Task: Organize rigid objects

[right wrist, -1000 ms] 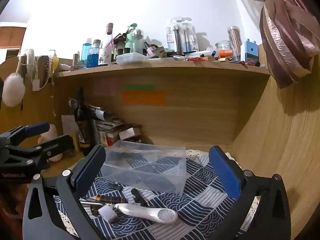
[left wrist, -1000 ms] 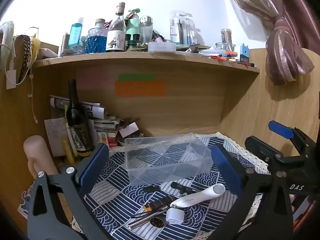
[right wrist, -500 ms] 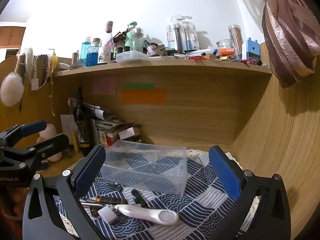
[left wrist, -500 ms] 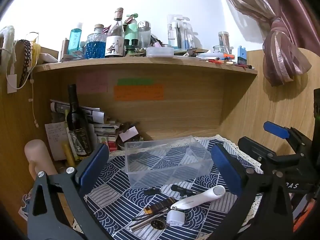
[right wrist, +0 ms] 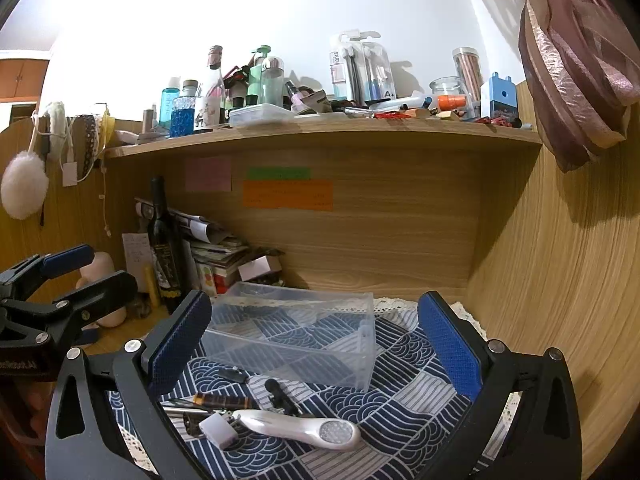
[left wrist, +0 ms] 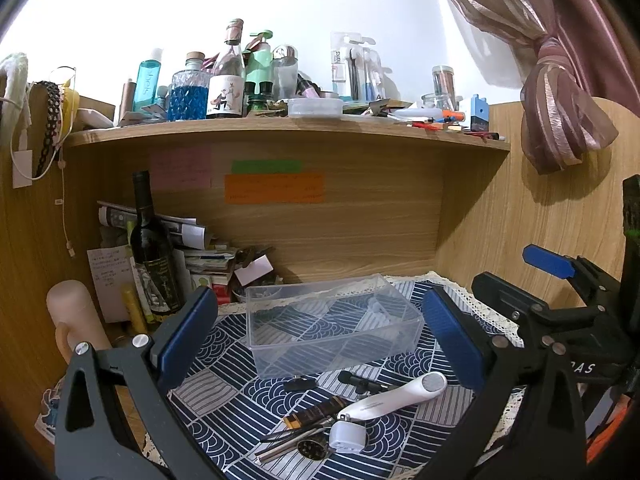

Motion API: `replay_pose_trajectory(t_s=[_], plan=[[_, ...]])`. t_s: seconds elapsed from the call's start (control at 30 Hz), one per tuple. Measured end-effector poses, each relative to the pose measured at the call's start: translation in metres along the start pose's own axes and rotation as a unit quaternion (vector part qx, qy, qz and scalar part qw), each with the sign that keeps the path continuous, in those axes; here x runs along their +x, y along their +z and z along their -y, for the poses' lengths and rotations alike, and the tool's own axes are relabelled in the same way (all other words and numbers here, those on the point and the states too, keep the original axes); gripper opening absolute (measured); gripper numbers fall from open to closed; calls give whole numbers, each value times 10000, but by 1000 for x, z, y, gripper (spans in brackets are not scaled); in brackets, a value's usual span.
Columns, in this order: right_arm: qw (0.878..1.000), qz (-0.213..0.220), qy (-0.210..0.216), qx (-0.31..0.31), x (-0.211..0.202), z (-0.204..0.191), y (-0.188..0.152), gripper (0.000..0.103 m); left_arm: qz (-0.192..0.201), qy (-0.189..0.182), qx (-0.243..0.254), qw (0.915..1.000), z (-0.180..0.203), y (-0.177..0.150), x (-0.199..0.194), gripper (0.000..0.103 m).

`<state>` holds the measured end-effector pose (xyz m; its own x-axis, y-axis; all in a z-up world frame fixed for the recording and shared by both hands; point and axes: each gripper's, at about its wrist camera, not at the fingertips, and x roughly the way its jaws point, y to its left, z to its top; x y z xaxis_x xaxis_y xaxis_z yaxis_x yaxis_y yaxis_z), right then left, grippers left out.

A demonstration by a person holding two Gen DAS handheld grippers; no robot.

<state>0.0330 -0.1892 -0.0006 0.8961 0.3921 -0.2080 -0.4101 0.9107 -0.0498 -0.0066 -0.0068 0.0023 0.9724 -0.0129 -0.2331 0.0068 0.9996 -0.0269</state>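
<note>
Hovering spread-fingered, both grippers (left wrist: 320, 336) (right wrist: 314, 338) face the clear box (left wrist: 332, 330).

clear plastic box (left wrist: 332, 328) upright on cloth | white handheld device (left wrist: 394, 396), small tools just before it

The wooden surface (right wrist: 120, 334) is covered by a patterned cloth (left wrist: 224, 392), on which a clear box (left wrist: 332, 332) and small tools (left wrist: 304, 432) are laid.
</note>
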Motion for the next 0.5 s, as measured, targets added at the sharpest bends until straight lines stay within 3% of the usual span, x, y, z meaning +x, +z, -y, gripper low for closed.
replay_pose_trajectory(t_s=[0.5], plan=[[10000, 20, 14, 47, -3, 1, 1, 103, 26, -21, -11, 10000, 1, 0, -2, 103]])
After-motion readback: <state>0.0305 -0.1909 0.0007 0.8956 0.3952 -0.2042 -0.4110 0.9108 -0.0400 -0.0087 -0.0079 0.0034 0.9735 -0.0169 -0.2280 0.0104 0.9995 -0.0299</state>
